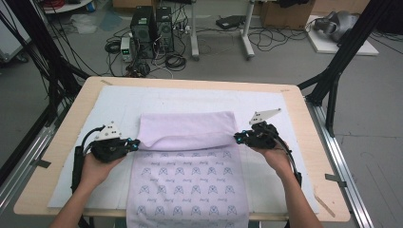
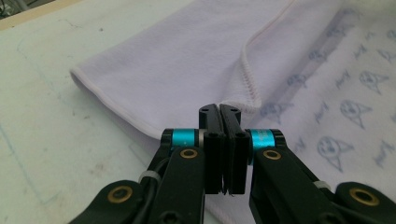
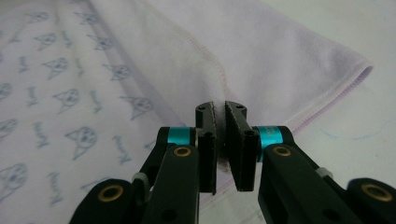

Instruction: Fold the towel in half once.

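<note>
Centrally placed — one lilac cloth [image 1: 187, 156], printed on one face with small blue cat-like figures, plain on the other. It lies on a white mat [image 1: 76, 156] covering a pale wooden table [image 1: 62, 128]; its near end hangs over the table's front edge. Far portion folded back toward the person, plain side up, its hemmed edge lying across the printed face. No containers on the table.

Left gripper [image 1: 135, 144]: held in the left hand [image 1: 95, 168] at the fold's left corner, jaws pressed together on the hemmed edge, as the left gripper view [image 2: 223, 112] confirms.

Right gripper [image 1: 237, 137]: held in the right hand [image 1: 275, 156] at the fold's right corner — jaws clamped on the hem, cloth visible between them in the right gripper view [image 3: 219, 109].

Both forearms enter from the near edge, grippers pointing inward toward each other.
</note>
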Action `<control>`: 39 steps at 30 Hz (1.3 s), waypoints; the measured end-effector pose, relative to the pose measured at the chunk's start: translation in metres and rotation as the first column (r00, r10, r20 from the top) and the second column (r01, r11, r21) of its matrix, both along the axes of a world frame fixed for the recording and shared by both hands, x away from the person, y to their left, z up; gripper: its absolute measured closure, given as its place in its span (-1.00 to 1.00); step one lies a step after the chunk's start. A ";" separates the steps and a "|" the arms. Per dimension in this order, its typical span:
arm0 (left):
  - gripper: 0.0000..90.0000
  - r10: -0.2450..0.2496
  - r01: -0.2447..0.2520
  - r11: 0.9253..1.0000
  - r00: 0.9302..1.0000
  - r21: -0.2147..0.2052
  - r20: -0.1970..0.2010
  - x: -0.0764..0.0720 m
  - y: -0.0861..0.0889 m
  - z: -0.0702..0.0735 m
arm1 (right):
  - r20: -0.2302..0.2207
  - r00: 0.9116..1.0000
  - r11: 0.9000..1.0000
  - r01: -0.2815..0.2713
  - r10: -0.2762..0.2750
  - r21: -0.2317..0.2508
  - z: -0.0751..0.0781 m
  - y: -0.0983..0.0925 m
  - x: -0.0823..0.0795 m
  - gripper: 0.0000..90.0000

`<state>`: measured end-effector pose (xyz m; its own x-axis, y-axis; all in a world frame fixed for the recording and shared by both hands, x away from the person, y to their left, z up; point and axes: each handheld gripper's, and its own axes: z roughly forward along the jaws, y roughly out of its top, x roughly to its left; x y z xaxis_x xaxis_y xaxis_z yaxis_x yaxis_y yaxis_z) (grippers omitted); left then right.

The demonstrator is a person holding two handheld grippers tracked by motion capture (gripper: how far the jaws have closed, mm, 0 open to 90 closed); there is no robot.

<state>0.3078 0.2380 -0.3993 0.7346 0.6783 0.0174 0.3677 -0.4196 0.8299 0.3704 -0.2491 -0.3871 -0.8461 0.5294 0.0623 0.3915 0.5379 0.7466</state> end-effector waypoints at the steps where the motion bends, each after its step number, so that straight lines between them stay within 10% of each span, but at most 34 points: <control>1: 0.95 -0.005 0.005 1.000 1.000 -0.006 0.010 -0.007 0.002 0.001 | 0.010 1.000 1.000 -0.005 0.005 0.008 0.002 -0.002 -0.006 0.85; 14: 0.94 -0.105 0.106 0.993 0.994 -0.045 0.025 -0.108 0.021 0.010 | 0.092 0.983 0.985 -0.167 0.161 0.054 0.006 -0.015 -0.123 0.70; 17: 0.46 -0.101 0.102 0.994 0.995 -0.026 0.006 -0.110 0.021 0.007 | 0.085 0.980 0.979 -0.188 0.181 0.081 0.010 -0.020 -0.127 0.45; 27: 0.06 0.061 -0.060 0.998 0.998 -0.036 0.005 -0.011 0.009 0.002 | 0.040 0.999 0.999 -0.034 0.035 -0.011 0.000 -0.002 -0.031 0.13; 33: -0.05 0.199 -0.201 0.979 0.977 -0.025 -0.081 0.055 0.009 -0.018 | 0.012 0.999 0.994 0.052 -0.051 -0.096 -0.014 0.014 0.032 -0.08; 39: -0.18 0.217 -0.217 0.976 0.965 0.017 -0.148 0.087 -0.001 -0.038 | -0.046 0.995 0.991 0.086 -0.091 -0.101 -0.035 0.022 0.063 -0.10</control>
